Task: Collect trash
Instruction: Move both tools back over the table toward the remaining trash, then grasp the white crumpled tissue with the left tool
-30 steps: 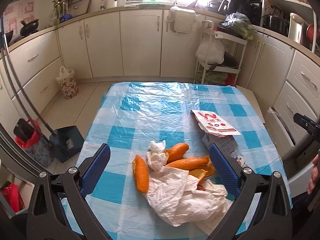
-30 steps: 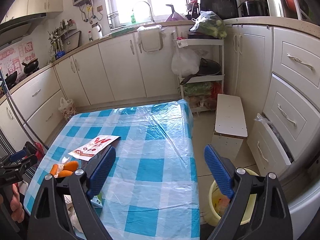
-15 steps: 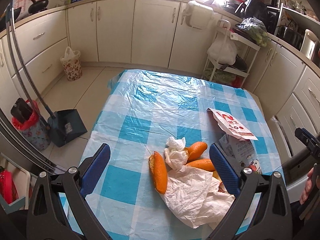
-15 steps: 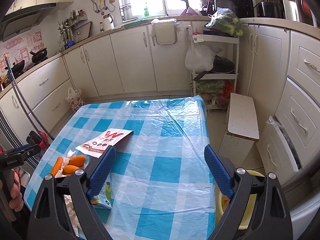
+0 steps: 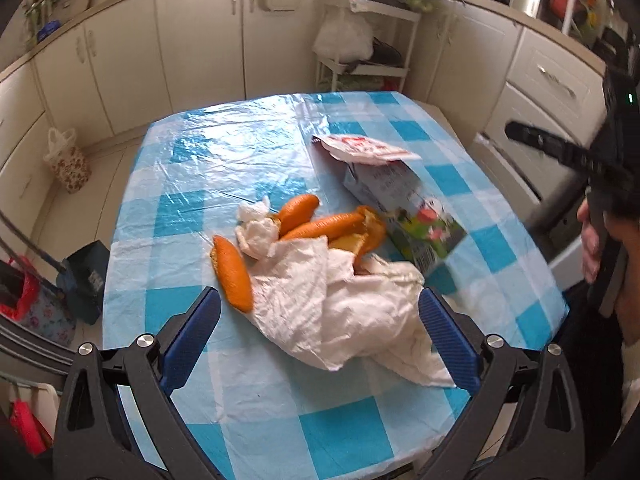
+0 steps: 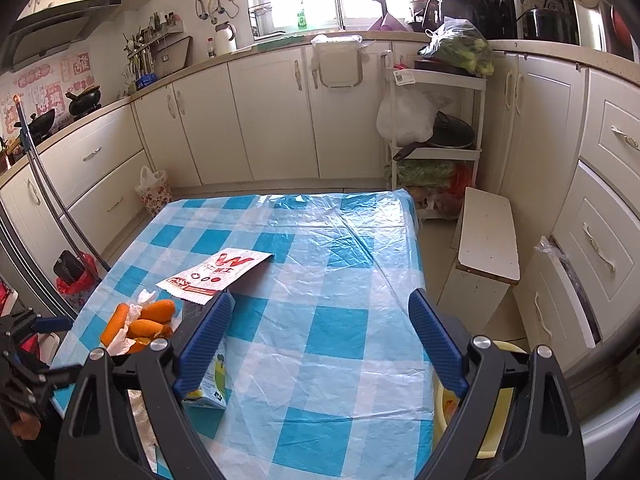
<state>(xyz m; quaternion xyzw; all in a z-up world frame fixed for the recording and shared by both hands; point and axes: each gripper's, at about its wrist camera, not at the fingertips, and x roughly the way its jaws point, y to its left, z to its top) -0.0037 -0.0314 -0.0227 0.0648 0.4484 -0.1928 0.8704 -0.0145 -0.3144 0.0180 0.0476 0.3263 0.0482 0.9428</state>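
Observation:
Trash lies on the blue-checked tablecloth (image 5: 224, 152): orange peels (image 5: 234, 274), a crumpled tissue (image 5: 256, 230), a big white crumpled paper (image 5: 340, 312), a drink carton (image 5: 404, 208) on its side and a red-printed paper bag (image 5: 360, 148) on top of it. My left gripper (image 5: 320, 340) hovers open over the white paper, nothing between its fingers. My right gripper (image 6: 320, 340) hangs open above the table's right half; the carton (image 6: 212, 376) sits by its left finger. The peels (image 6: 140, 324) and bag (image 6: 218, 274) lie to its left.
A yellow bin (image 6: 476, 408) stands on the floor at the table's right edge. A white stool (image 6: 484, 240) and a shelf rack (image 6: 436, 128) stand beyond it. A dustpan (image 5: 86, 276) sits left of the table. A hand (image 5: 592, 240) holds the right tool.
The left gripper has swung right and come lower and closer over the trash pile. The right gripper has turned a little left, with more of the table in view. Both stay open.

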